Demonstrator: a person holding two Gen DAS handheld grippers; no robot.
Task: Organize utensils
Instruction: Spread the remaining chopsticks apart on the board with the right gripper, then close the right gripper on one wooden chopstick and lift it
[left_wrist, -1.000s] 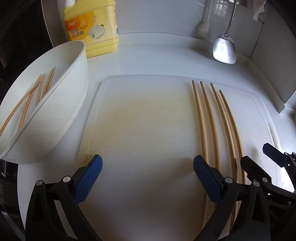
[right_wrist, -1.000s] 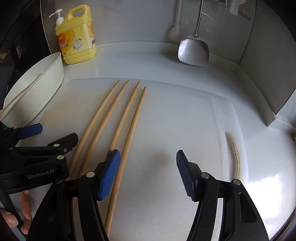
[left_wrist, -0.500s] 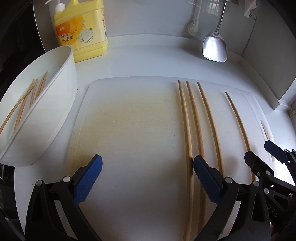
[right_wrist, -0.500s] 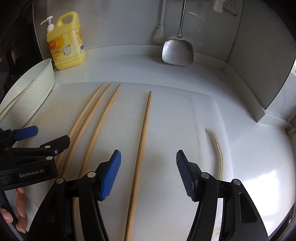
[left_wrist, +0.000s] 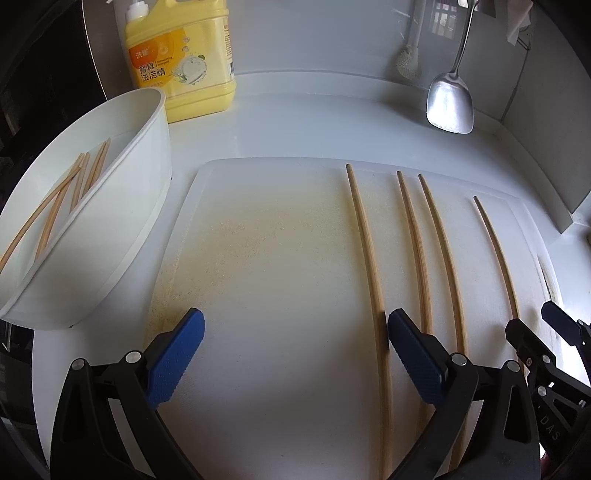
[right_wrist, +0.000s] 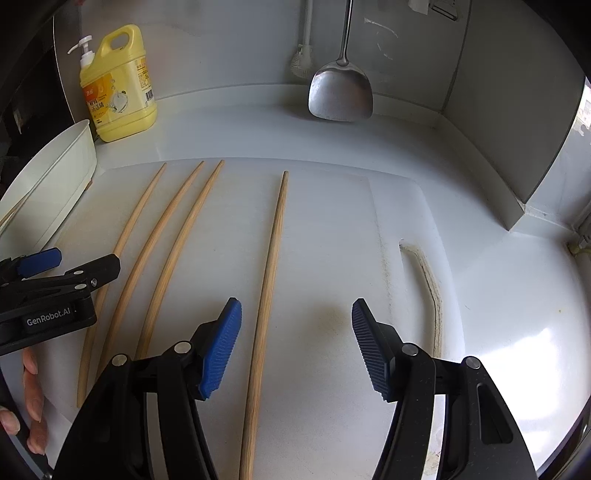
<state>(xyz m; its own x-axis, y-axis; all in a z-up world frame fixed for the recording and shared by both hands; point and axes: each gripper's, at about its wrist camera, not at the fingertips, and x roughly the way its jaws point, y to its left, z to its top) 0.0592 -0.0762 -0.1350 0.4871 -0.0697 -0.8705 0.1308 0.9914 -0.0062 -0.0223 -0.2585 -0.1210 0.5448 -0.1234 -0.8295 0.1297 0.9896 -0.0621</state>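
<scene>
Both your grippers are spread wide and holding nothing. Four chopsticks lie lengthwise on the cutting board (left_wrist: 266, 258): your right gripper (right_wrist: 295, 343) straddles the rightmost chopstick (right_wrist: 271, 258), set apart from the others; your left gripper (left_wrist: 293, 354) has the leftmost chopstick (left_wrist: 365, 243) just inside its right finger. You're likely pairing or gathering them; more sit in the white bowl (left_wrist: 147, 206) at far left. Next, lower and close squarely on one thin stick.

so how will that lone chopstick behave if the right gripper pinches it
The lone chopstick is thin and round, so it will likely roll on the smooth cutting board. It looks like stiff, light wood. Lying flat between the open right gripper fingers, it may slip when pinched.
</scene>
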